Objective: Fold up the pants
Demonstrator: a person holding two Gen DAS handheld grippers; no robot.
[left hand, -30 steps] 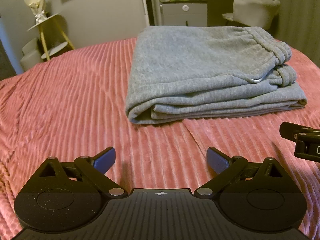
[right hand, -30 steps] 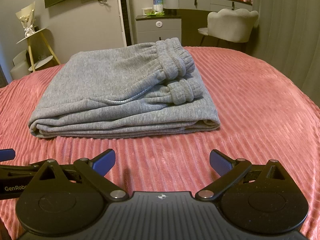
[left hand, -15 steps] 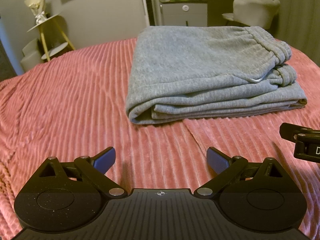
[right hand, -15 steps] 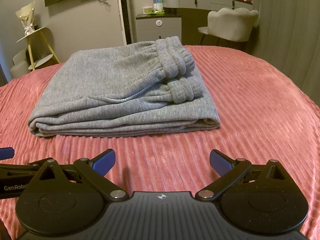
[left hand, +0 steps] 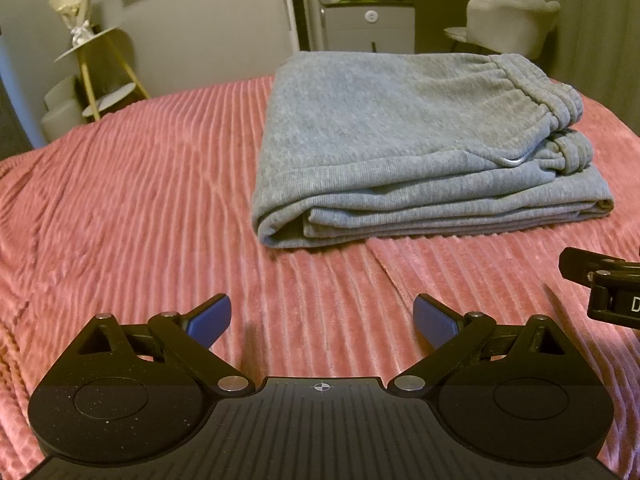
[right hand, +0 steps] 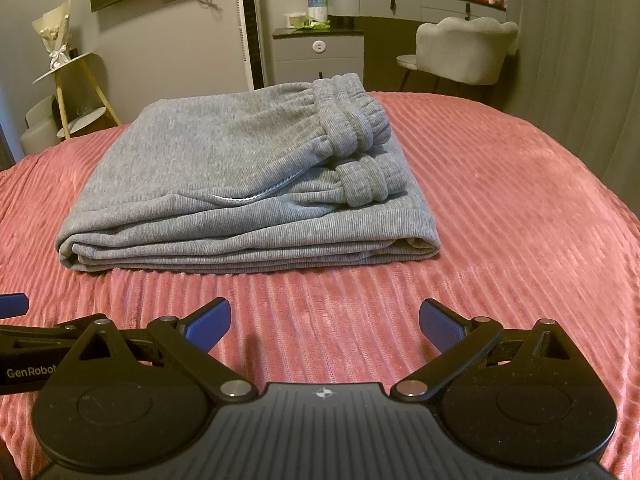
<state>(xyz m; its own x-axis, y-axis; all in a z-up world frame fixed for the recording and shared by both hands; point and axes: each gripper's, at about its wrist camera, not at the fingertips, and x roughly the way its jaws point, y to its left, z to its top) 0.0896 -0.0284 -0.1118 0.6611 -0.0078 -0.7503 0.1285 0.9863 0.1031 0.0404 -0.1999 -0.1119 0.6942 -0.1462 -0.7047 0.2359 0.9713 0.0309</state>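
Grey sweatpants (left hand: 400, 140) lie folded in a thick rectangular stack on the pink ribbed bedspread (left hand: 140, 200), waistband and cuff on the right side. They also show in the right wrist view (right hand: 240, 184). My left gripper (left hand: 322, 322) is open and empty, low over the bedspread, a short way in front of the stack's left corner. My right gripper (right hand: 325, 326) is open and empty, in front of the stack's middle. Neither touches the pants. The right gripper's side shows in the left view (left hand: 604, 280).
The bedspread (right hand: 500, 220) runs wide to both sides of the stack. Beyond the bed stand a gold tiered side table (left hand: 96, 72), a grey drawer cabinet (right hand: 320, 52), a dressing table and a pale chair (right hand: 464, 52). A curtain hangs at right.
Almost nothing has changed. The right wrist view has shifted very slightly; the pants and both open grippers stay as they were.
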